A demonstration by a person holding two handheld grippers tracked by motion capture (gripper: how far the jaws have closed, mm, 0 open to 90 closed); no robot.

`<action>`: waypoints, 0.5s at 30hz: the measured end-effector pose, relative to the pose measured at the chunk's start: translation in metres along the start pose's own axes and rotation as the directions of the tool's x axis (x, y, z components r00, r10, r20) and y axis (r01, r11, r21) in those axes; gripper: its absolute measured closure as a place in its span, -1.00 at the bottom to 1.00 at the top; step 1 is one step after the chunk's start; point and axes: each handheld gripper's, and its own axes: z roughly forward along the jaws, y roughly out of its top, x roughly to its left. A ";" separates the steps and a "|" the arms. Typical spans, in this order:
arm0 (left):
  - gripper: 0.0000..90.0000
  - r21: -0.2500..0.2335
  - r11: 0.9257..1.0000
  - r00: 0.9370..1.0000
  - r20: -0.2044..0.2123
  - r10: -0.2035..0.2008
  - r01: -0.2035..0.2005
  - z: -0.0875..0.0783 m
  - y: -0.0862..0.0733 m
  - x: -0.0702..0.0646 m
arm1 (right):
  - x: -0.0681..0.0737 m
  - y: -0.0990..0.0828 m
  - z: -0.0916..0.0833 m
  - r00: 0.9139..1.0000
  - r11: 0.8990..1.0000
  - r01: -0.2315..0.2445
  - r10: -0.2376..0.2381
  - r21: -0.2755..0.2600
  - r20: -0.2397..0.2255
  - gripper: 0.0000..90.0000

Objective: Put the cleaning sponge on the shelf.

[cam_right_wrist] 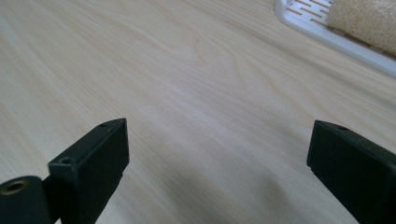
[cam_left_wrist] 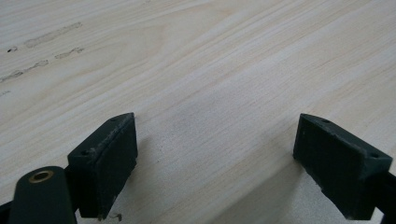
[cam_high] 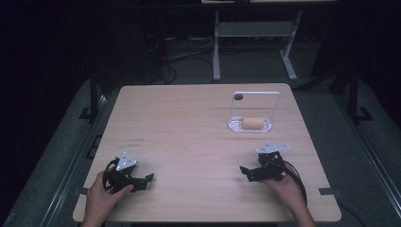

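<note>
A small white rack (cam_high: 250, 124) with a slotted base and a tall wire loop handle stands in the upper right part of the high view, on the far right portion of the pale wooden table (cam_high: 189, 132). A tan, rough-textured roll (cam_high: 253, 122), possibly a sponge or a bread-like piece, lies on its side on the rack's base; the picture is too dim and small to say which. A dark round spot (cam_high: 238, 97) sits at the upper left corner of the loop handle.

In the right gripper view the rack's white slotted edge (cam_right_wrist: 322, 28) and the tan roll (cam_right_wrist: 366, 21) appear in the upper right corner of the frame, well apart from the jaws.

Below the rack in the high view, toward the lower right, the right gripper (cam_high: 248, 173) rests low over the table, held by the person's right hand (cam_high: 286, 184), with a grey three-cornered plate on top and a black cable trailing toward the bottom edge. Its jaws stand wide apart with nothing but bare wood between them, as the right gripper view (cam_right_wrist: 217, 163) shows.

At the lower left of the high view, the left gripper (cam_high: 144, 181) sits low over the table in the left hand (cam_high: 101, 196). Its jaws are likewise spread wide and hold nothing, seen in the left gripper view (cam_left_wrist: 215, 158). Faint dark marks (cam_left_wrist: 51, 35) show on the wood in the upper left of that view.

Beyond the table's far edge, the white legs of another stand (cam_high: 216, 47) and some cables lie on a dark floor.
</note>
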 end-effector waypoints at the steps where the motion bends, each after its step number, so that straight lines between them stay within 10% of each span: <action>1: -0.71 0.000 1.000 1.000 0.000 0.000 0.000 0.000 0.000 0.000 | 0.002 -0.003 -0.002 1.000 1.000 0.002 -0.002 -0.001 -0.002 -0.88; 15: -0.71 0.000 1.000 1.000 0.000 0.000 0.000 0.000 0.000 0.000 | 0.012 -0.023 -0.002 1.000 0.999 0.024 -0.024 0.021 0.002 -0.93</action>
